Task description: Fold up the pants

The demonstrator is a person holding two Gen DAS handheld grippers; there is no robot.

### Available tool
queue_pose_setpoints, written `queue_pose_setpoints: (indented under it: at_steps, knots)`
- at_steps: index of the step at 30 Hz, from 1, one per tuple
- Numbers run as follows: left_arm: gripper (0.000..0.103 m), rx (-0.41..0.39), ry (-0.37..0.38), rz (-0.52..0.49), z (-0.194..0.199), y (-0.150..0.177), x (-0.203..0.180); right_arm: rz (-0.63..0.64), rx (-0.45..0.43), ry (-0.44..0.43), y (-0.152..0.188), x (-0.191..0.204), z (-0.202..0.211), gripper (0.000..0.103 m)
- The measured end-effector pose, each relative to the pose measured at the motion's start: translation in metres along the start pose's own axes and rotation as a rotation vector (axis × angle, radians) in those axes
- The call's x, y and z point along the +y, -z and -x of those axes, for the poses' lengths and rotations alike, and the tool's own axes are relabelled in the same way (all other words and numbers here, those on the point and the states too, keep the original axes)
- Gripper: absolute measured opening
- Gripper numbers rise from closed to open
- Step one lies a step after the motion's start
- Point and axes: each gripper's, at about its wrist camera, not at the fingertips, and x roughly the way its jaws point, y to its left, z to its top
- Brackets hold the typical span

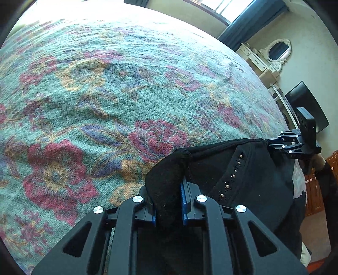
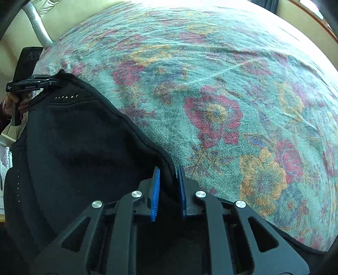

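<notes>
Black pants (image 1: 243, 169) with a line of small metal studs hang at the near edge of a bed covered by a floral blanket (image 1: 105, 95). My left gripper (image 1: 169, 190) is shut on one bunched corner of the waistband, the cloth pinched between its blue pads. In the right wrist view the pants (image 2: 84, 137) stretch to the left, and my right gripper (image 2: 169, 171) is shut on the waistband's other end. Each gripper shows in the other's view: the right gripper (image 1: 272, 143) and the left gripper (image 2: 52, 79). The waistband spans between them.
The floral blanket (image 2: 232, 84) fills most of both views. Beyond the bed are a cream dresser with an oval mirror (image 1: 276, 49), a dark screen (image 1: 306, 103), a wooden cabinet (image 1: 316, 190) and a curtained window (image 1: 253, 19). A person's hand (image 2: 12, 105) holds the left gripper.
</notes>
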Motion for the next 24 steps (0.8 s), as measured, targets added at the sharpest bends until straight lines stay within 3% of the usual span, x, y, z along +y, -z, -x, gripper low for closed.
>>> queue_pose_setpoints:
  at_steps: [3,9,12,15,18,20,21,23,24]
  knots:
    - [0.015,-0.056,0.006,0.012,0.013,0.000,-0.006,0.018,-0.108,0.065,0.018,0.021,0.033,0.011]
    - [0.015,-0.200,0.102,0.040,0.069,0.015,-0.027,0.072,-0.331,0.221,0.086,0.087,0.120,0.011]
    - [0.016,-0.244,0.155,0.010,0.102,0.039,-0.048,0.129,-0.353,0.297,0.136,0.135,0.135,0.012]
    - [0.019,-0.257,0.178,-0.007,0.123,0.081,-0.066,0.138,-0.315,0.302,0.188,0.168,0.128,0.012]
    - [0.032,-0.241,0.178,0.012,0.130,0.128,-0.072,0.109,-0.236,0.243,0.227,0.189,0.101,0.018]
    - [0.050,-0.222,0.147,0.002,0.131,0.157,-0.073,0.081,-0.205,0.180,0.245,0.197,0.089,0.022]
    - [0.054,-0.202,0.118,0.006,0.132,0.172,-0.073,0.060,-0.194,0.152,0.251,0.201,0.088,0.028]
    - [0.072,-0.159,0.042,0.035,0.132,0.195,-0.071,-0.011,-0.215,0.103,0.259,0.202,0.093,0.047]
    - [0.075,-0.151,0.020,0.056,0.131,0.203,-0.067,-0.062,-0.234,0.066,0.262,0.199,0.097,0.057]
